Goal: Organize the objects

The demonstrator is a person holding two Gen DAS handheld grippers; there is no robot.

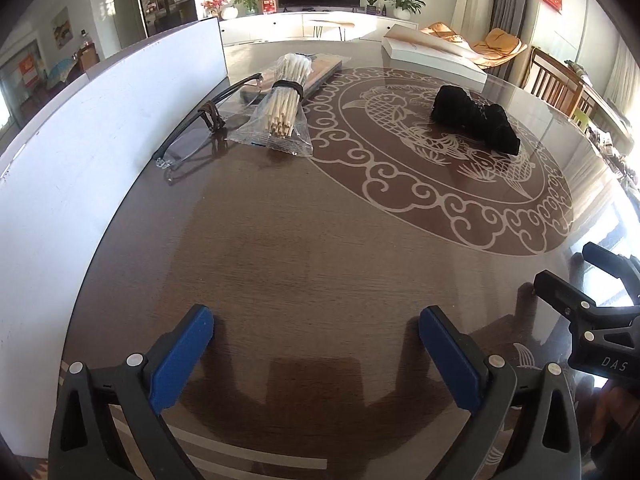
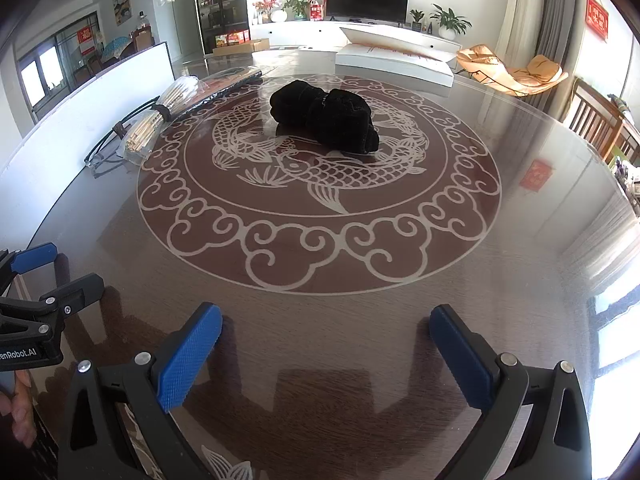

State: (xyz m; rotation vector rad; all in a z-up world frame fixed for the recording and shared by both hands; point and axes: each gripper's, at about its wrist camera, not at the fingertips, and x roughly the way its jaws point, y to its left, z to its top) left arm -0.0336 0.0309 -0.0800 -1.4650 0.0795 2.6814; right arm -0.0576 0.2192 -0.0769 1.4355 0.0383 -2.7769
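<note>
Step in hand: we judge that we are at the start of a pick; nothing is held, and both tools hover over the bare near part of the worktop (image 2: 320,320).
Left gripper (image 1: 316,354): its blue fingers (image 1: 182,354) stand as wide apart as they go, with only the wood surface showing between them.
Right gripper (image 2: 326,354): its fingers (image 2: 190,354) are likewise spread wide and hold nothing.
Black cloth bundle (image 2: 324,120): in the right wrist view it lies at about 12 o'clock, on the fish medallion (image 2: 320,184), well apart from both tools.
Chopstick bundle (image 1: 282,106): in the left wrist view it sits at about 11 o'clock, in a clear bag with a dark band round its middle.
Glasses (image 1: 200,136): just beside the chopsticks, toward 10 o'clock, close to the white board (image 1: 80,152).
Flat packet (image 1: 320,74): it lies under the far end of the chopsticks.
White box (image 2: 394,60): at the far edge, about 1 o'clock in the right view.
Next move, as we judge it: reach forward to one item, most likely the cloth for the right tool or the chopsticks for the left, and close on it squarely.
Writing: "DAS" on the right tool's body, "enRobot.AI" on the left tool's body; the red wall hangings carry characters too small for us to read.
</note>
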